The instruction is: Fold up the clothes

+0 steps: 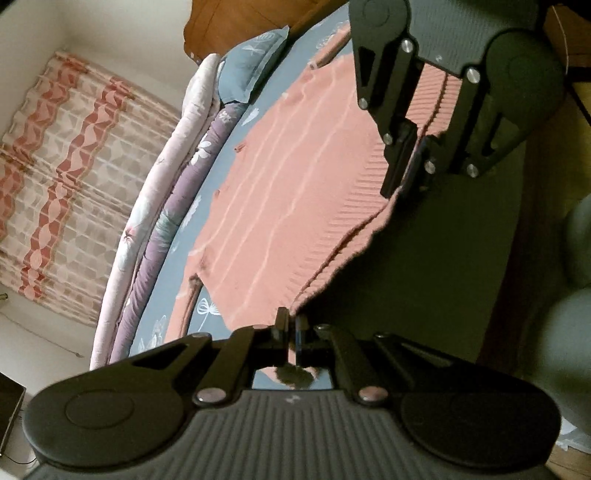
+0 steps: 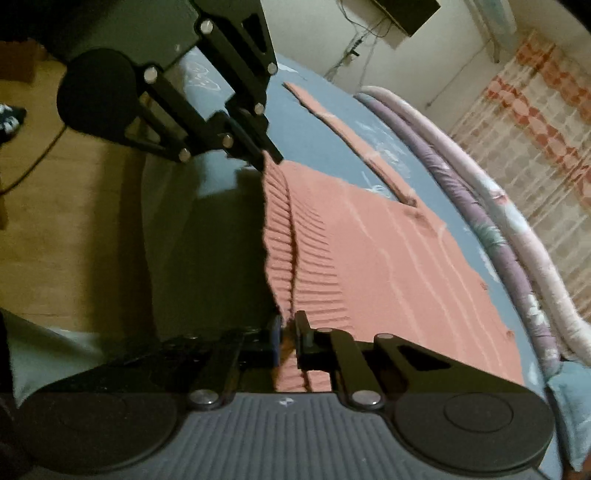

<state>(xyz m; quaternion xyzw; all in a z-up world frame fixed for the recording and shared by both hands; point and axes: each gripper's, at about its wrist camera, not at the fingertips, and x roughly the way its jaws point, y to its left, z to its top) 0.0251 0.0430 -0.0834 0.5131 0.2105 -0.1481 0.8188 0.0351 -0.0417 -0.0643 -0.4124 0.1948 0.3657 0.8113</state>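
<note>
A rolled quilt (image 1: 147,206) in pink and purple lies along the far side of the bed, just beyond the sweater (image 1: 280,177), with a blue pillow (image 1: 251,70) at one end of it. Nothing lies on the sweater itself; only the two grippers reach in over its near edge. Behind the quilt hangs a curtain (image 1: 62,166) with red wavy bands, against a pale wall. A dark box (image 2: 406,13) with cables sits on the wall in the right wrist view, and a wooden floor (image 2: 74,229) shows beside the bed.

The bed is covered by a blue-grey sheet (image 2: 314,122) printed with white dragonflies. The room is dim on the near side, and the bed's edge there falls in shadow.

The salmon-pink sweater lies spread flat on the sheet, its ribbed hem (image 2: 295,258) toward the grippers and its body running away toward the quilt. One sleeve (image 2: 332,118) stretches out long over the sheet. The hem's long line runs between the two grippers.

The left gripper (image 1: 291,332) is pressed together on one end of the hem. The right gripper (image 2: 288,332) is pinching the other end, with fabric between its fingers. The hem looks slightly raised off the sheet between them, though the blur makes that uncertain.
</note>
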